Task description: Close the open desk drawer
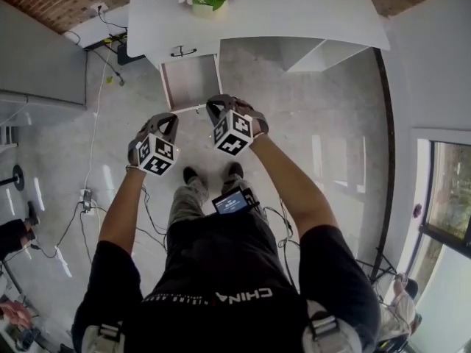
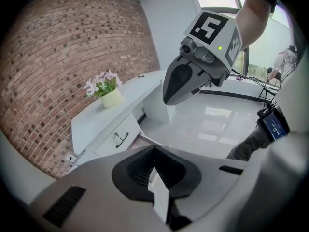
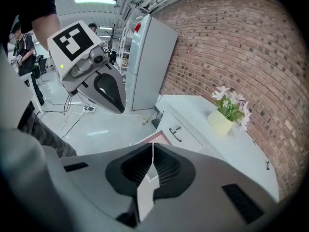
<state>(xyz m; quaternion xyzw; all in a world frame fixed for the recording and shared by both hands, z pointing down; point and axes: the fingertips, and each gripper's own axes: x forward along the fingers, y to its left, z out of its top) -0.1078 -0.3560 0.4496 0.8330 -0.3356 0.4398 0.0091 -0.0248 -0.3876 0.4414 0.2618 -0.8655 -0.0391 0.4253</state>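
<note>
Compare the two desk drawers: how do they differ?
The upper drawer is shut, flush with the desk front; the lower drawer is pulled out. The upper drawer shows only its front with a dark handle; the lower drawer shows its bare inside. Both sit in the same white desk, one above the other.

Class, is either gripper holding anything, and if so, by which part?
Nothing is held: the left gripper and right gripper both show jaws together and empty. The open drawer is not gripped.
</note>
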